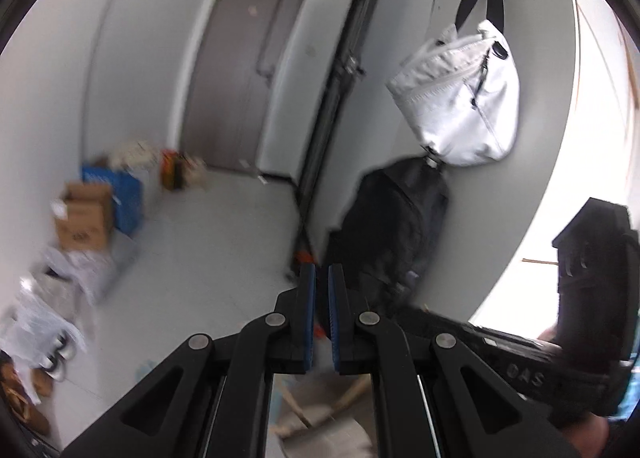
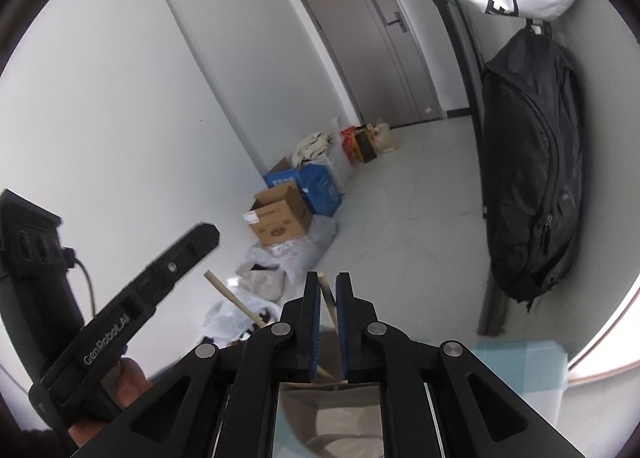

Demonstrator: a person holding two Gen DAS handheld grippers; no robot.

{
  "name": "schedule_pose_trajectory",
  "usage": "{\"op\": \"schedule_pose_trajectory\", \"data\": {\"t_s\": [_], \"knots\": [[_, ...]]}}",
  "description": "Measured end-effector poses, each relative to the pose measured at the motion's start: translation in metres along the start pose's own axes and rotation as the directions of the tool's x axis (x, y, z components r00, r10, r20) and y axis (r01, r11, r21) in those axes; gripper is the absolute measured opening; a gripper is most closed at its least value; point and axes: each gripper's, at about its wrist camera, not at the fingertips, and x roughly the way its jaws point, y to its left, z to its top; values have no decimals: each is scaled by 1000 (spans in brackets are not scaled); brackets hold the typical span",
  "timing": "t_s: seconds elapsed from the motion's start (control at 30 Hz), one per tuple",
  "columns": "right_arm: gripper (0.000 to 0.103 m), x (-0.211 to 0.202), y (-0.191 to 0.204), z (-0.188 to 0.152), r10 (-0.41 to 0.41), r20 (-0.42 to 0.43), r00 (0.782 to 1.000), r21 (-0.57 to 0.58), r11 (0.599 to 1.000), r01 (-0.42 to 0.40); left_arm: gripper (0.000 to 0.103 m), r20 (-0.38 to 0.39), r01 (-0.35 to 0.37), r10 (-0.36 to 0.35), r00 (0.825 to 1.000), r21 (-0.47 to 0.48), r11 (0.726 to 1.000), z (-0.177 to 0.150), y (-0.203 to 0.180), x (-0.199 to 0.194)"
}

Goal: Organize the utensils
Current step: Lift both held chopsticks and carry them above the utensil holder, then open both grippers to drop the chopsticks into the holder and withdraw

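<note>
Two grippers: left gripper (image 1: pixel 322 278) closed on nothing; right gripper (image 2: pixel 328 286) slightly parted around a wooden stick (image 2: pixel 327 298), grip unclear; its six o'clock end is hidden.

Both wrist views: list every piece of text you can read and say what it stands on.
"GenRobot.AI": on the black body of the left gripper, right wrist view.
"GAS": partial letters on the black body of the right gripper, left wrist view.
White bag: a black mark, cut off, unreadable.
Cardboard box: label and print too small.
Blue box: print too small.
</note>
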Motion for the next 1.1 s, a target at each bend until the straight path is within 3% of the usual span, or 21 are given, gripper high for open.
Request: {"op": "schedule_pose_trajectory", "data": {"t_s": [0.03,0.1,0.17,0.27,0.33,0.4,0.87,1.1], "knots": [[9,-5,0,-1,9,11,1000,15,1000,-10,4,-18,18,-18,1000,-12,1000,1,0,-1],[13,-12,1,-2,43,8,999,31,999,-43,18,-51,21,-22,998,-12,1000,2,0,-4],[18,-19,3,-3,45,8,999,31,998,-45,48,-54,15,-16,998,-24,1000,3,1,-9],[36,-33,2,-6,38,30,999,47,998,-39,50,-42,11,-13,999,-45,999,10,3,-20],[41,-45,1,-7,34,52,998,59,998,-37,50,-48,5,-7,999,-56,998,13,2,-27],[51,-56,0,-10,26,66,997,70,997,-30,59,-36,-7,5,999,-56,998,16,0,-36],[81,-107,26,-30,-42,110,993,6,999,42,74,-8,-124,124,992,-58,991,5,-17,-74],[91,-108,39,-56,-100,64,993,-64,992,104,75,-60,-187,183,981,-72,980,-21,-15,-81]]}}
